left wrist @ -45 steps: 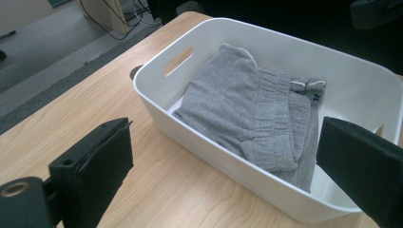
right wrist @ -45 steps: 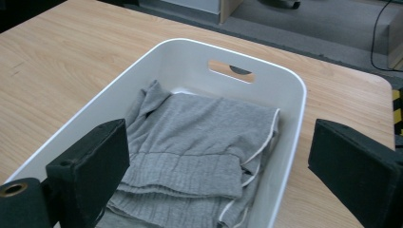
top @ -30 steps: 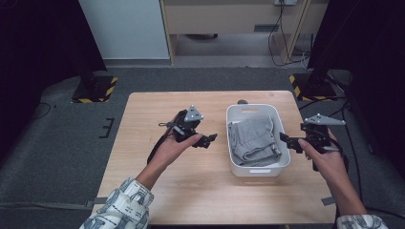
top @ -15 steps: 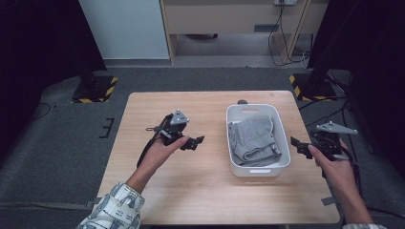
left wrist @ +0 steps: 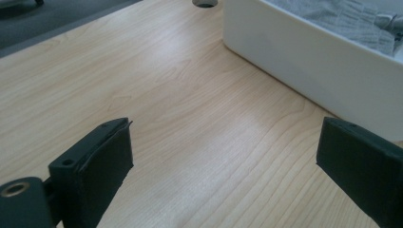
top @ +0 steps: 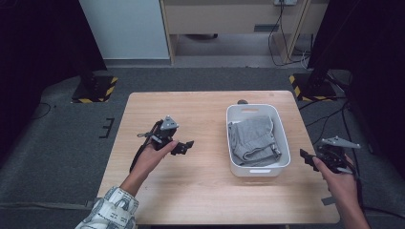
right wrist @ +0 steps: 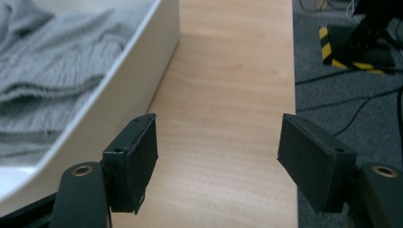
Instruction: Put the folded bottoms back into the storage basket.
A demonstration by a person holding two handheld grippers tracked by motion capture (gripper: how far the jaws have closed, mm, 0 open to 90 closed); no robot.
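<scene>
While both hand-held grippers hang empty with jaws parted, we note the grey cloth (top: 253,139) lies folded in the white bin (top: 258,171) on the surface (top: 200,191), long axis running away from us. The right hand-held gripper (top: 308,160), whose jaws have just been closing on nothing, sits nearer, cloth to its left; the left hand-held gripper (top: 187,145) is farther, cloth to its right.

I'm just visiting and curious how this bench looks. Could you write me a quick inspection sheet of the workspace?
Surface: wooden table, bare grain, small round hole at the far edge.
Job's things: white bin holding crumpled grey cloth.
Clutter: nothing seen.
Grippers: left gripper open, nothing between its jaws; right gripper open beside the bin, jaws just closing, nothing between them.
Cables: black cables on the floor behind.
Surroundings: grey carpet, striped stand bases.
</scene>
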